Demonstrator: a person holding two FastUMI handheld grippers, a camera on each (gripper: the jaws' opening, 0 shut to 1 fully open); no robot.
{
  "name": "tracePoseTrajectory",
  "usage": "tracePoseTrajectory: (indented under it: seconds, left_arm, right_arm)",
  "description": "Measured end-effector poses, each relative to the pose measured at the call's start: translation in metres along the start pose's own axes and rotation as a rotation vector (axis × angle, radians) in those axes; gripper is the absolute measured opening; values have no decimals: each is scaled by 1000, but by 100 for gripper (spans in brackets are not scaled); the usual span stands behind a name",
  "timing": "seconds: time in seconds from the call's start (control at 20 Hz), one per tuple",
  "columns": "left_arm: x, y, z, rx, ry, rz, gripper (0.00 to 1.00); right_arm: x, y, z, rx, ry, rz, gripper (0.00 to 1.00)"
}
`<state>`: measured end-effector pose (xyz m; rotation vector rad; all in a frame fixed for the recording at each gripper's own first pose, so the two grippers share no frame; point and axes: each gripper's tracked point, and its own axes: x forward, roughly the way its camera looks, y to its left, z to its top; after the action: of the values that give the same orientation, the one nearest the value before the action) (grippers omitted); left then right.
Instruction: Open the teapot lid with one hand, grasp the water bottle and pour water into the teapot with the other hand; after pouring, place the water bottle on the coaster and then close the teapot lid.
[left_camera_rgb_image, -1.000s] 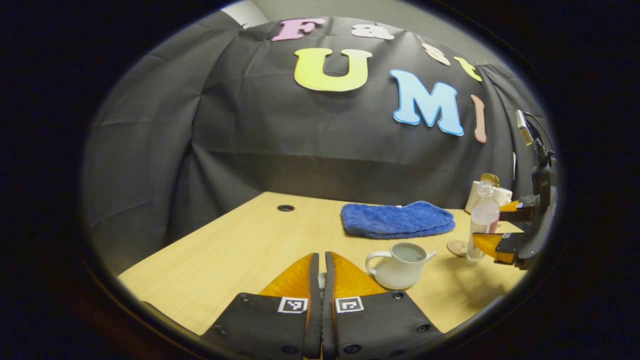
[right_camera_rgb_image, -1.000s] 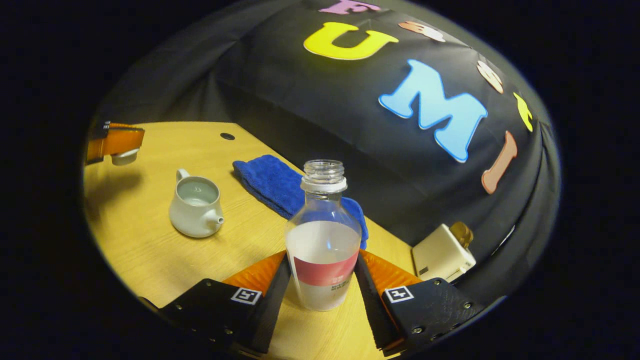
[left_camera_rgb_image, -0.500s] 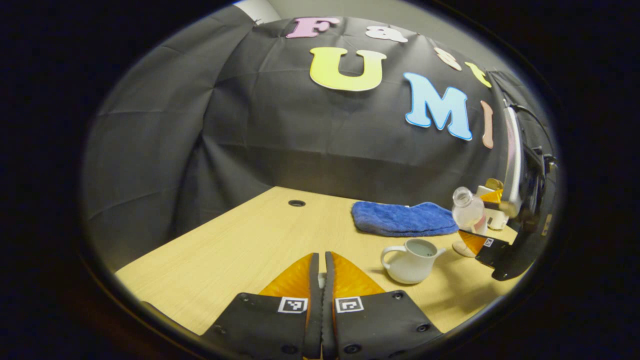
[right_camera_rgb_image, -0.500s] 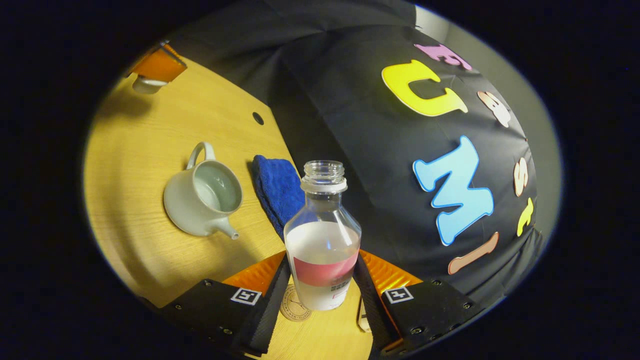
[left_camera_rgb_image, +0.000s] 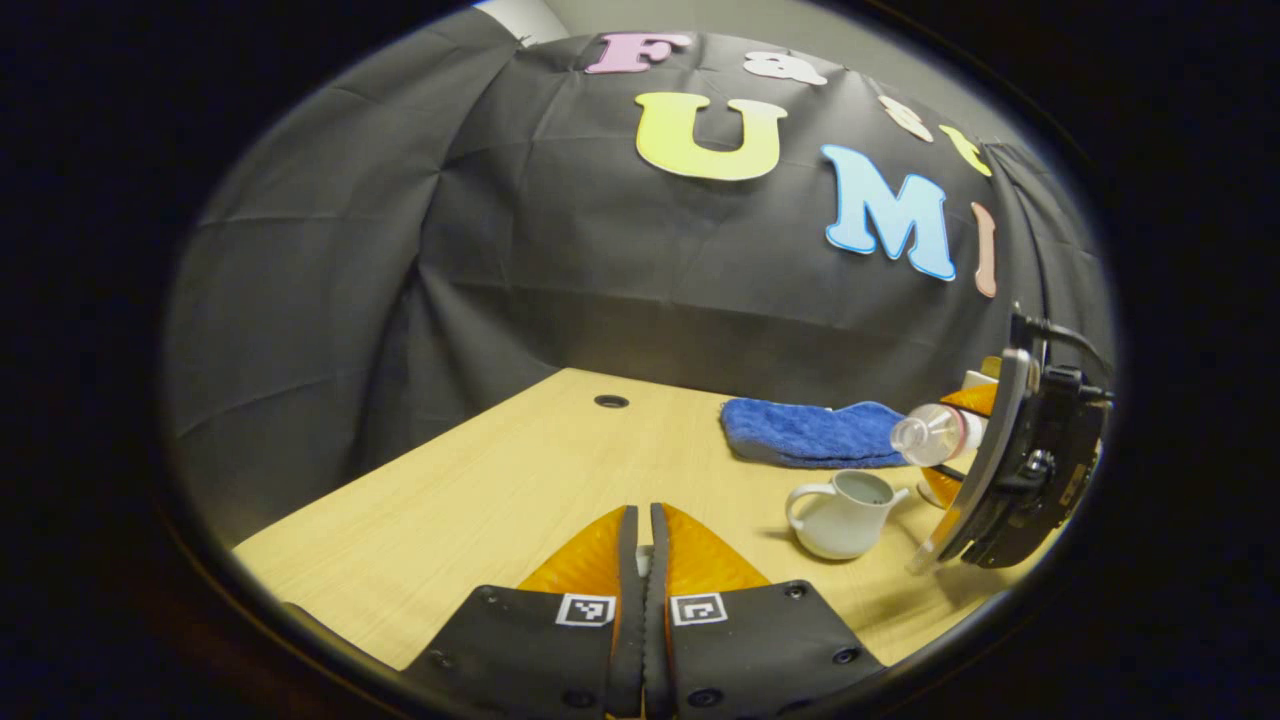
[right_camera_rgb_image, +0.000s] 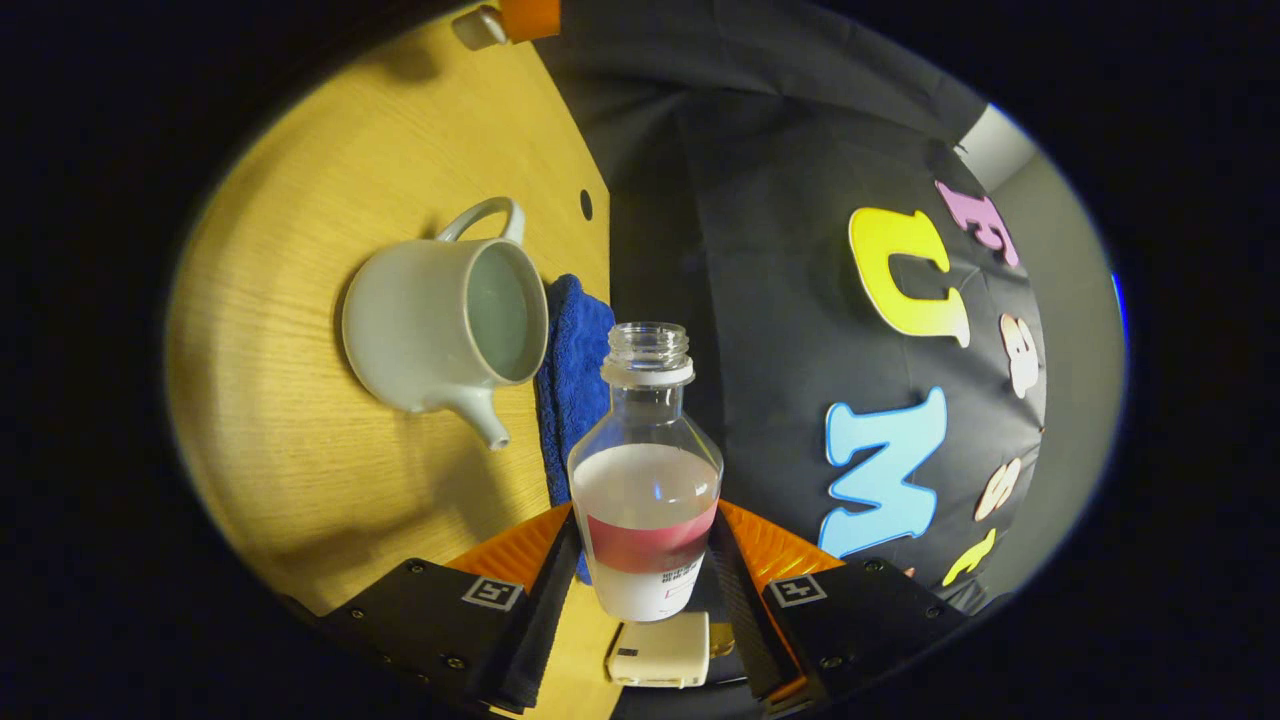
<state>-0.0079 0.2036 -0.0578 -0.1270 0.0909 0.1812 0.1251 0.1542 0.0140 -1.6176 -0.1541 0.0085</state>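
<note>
**Bottle tipped toward the open teapot**

In the right gripper view the right gripper clamps a clear, capless plastic water bottle at lower centre; the white ceramic teapot lies upper left, lidless; the left gripper view shows the left gripper pressed closed at the bottom, what it holds hidden, beside a blue folded towel.

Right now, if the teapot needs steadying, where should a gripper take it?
Probably the loop handle of the teapot, from the side away from the bottle: it juts out opposite the spout, while the body looks wide and round.
</note>
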Motion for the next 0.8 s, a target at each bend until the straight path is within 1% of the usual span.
tracePoseTrajectory:
  seconds: [0.1, 0.25, 0.3, 0.35, 0.5, 0.7, 0.75, 0.8]
  left_arm:
    - [0, 1, -1, -1, 1, 1, 8]
    - [-2, 3, -2, -5, 3, 5, 8]
    - [-2, 3, -3, -5, 4, 5, 8]
    - [-2, 4, -4, -5, 6, 6, 8]
    - [-1, 4, -5, -5, 12, 8, 8]
    - [-1, 3, -8, -5, 18, 5, 8]
    - [0, 3, -8, -3, 20, 4, 6]
    - [0, 3, -8, -3, 21, 3, 8]
  right_arm:
    - [0, 2, 5, -48, -20, -8, 74]
    - [1, -2, 7, -113, -37, -40, 74]
    - [1, -2, 7, -123, -39, -43, 71]
    - [4, -2, 8, -136, -43, -47, 74]
    - [3, -7, 8, -186, -59, -75, 74]
    - [4, -8, 8, -224, -70, -88, 74]
    - [6, -9, 7, -236, -72, -96, 74]
    - [5, -10, 7, -250, -76, -101, 74]
